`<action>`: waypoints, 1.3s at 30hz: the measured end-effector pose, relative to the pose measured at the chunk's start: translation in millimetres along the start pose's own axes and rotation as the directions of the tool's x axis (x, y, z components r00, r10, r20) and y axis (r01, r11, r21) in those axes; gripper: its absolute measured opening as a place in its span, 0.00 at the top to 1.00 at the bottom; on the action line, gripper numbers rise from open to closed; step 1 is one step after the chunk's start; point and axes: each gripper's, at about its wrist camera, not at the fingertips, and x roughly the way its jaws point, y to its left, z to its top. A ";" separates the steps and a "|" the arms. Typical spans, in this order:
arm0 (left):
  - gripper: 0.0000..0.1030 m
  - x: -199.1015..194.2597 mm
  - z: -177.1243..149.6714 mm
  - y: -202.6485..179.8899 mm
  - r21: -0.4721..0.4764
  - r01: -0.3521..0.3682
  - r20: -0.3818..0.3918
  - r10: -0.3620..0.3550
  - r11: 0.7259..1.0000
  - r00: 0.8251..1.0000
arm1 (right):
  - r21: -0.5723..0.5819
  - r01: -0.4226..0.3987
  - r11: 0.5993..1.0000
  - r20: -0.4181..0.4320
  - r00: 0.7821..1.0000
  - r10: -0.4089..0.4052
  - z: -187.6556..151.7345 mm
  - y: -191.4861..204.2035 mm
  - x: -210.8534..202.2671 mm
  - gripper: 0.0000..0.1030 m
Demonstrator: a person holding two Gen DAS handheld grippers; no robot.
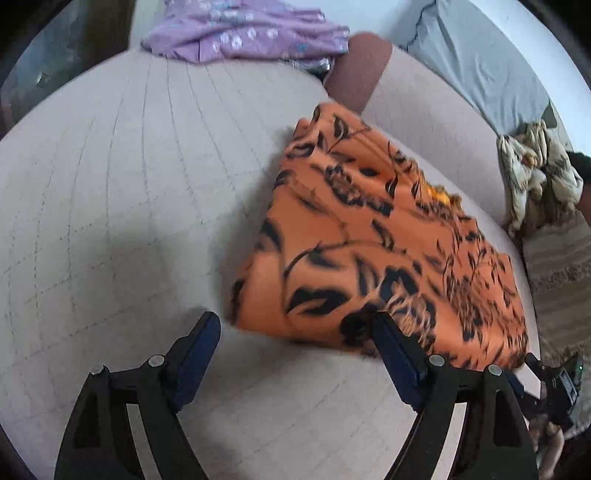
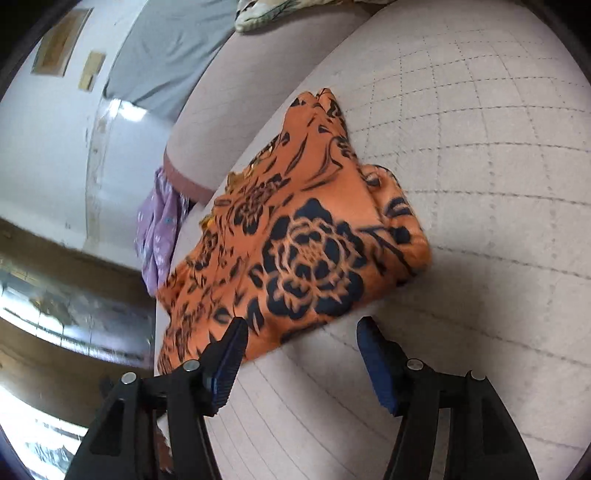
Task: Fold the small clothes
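Observation:
An orange garment with a black flower print (image 1: pixel 373 243) lies folded into a rough rectangle on the pale quilted sofa seat (image 1: pixel 122 192). My left gripper (image 1: pixel 295 332) is open and empty, just in front of the garment's near left corner. The right wrist view shows the same garment (image 2: pixel 295 240). My right gripper (image 2: pixel 301 332) is open and empty at the garment's near edge. Part of the right gripper (image 1: pixel 554 384) shows at the lower right of the left wrist view.
A lilac flowered garment (image 1: pixel 243 33) lies at the far end of the seat and also shows in the right wrist view (image 2: pixel 159 229). A grey cushion (image 1: pixel 476 62) leans on the sofa back. A crumpled cream cloth (image 1: pixel 535 173) lies at the right. The quilted seat (image 2: pixel 461 184) stretches right of the orange garment.

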 end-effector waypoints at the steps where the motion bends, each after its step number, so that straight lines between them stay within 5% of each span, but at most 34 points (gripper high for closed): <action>1: 0.13 3.8 1.2 -2.2 -0.016 -0.013 -0.004 0.012 1.000 1.000 | 0.037 0.003 0.999 0.009 1.000 -0.003 3.7 1.3 6.3 0.35; 3: 0.02 17.7 10.2 -9.8 -0.046 -0.071 0.001 0.071 0.996 0.997 | 0.132 0.009 0.991 0.049 0.999 -0.016 10.9 4.2 21.0 0.29; 6: 0.02 32.5 20.4 -19.8 -0.040 -0.148 0.009 0.148 0.988 0.989 | 0.208 -0.001 0.978 0.097 0.995 -0.019 20.3 9.2 30.8 0.24; 12: 0.07 27.9 34.2 -3.5 -0.097 -0.064 -0.017 0.063 0.993 0.998 | 0.304 -0.004 0.953 0.123 0.992 -0.035 12.6 18.0 30.8 0.24; 17: 0.07 15.0 29.2 19.5 -0.111 -0.048 0.009 0.050 0.993 0.999 | 0.120 0.156 0.980 0.185 0.967 -0.177 1.6 16.5 -21.3 0.20; 22: 0.07 25.0 33.9 19.0 -0.069 -0.032 -0.023 0.031 0.997 0.999 | -0.067 0.209 0.976 0.161 0.967 -0.196 51.8 20.0 -15.9 0.16; 26: 0.12 45.9 37.4 -11.4 0.099 -0.049 -0.076 0.056 0.994 0.996 | -0.172 0.215 0.961 -0.030 0.974 -0.224 78.8 20.9 41.9 0.13; 27: 0.52 53.1 38.0 -23.8 0.179 -0.067 -0.090 0.084 0.982 0.992 | -0.212 0.246 0.946 -0.036 0.965 -0.259 78.5 26.1 47.3 0.20; 28: 0.63 58.5 39.8 -33.6 0.236 -0.101 -0.103 0.128 0.967 0.986 | -0.247 0.270 0.931 -0.039 0.957 -0.288 79.8 32.9 52.1 0.34; 29: 0.81 59.6 42.6 -38.0 0.238 -0.087 -0.118 0.118 0.967 0.986 | -0.241 0.249 0.938 -0.067 0.960 -0.272 82.2 36.0 53.8 0.80; 33: 0.83 21.8 65.7 -53.0 0.220 -0.048 -0.074 0.066 0.974 0.995 | -0.251 0.192 0.949 -0.097 0.970 -0.222 83.7 57.7 43.3 0.80; 39: 0.83 -76.4 62.8 -71.4 0.259 0.043 0.023 -0.051 0.965 0.998 | -0.314 0.062 0.948 -0.042 0.996 -0.079 70.6 118.8 -36.9 0.80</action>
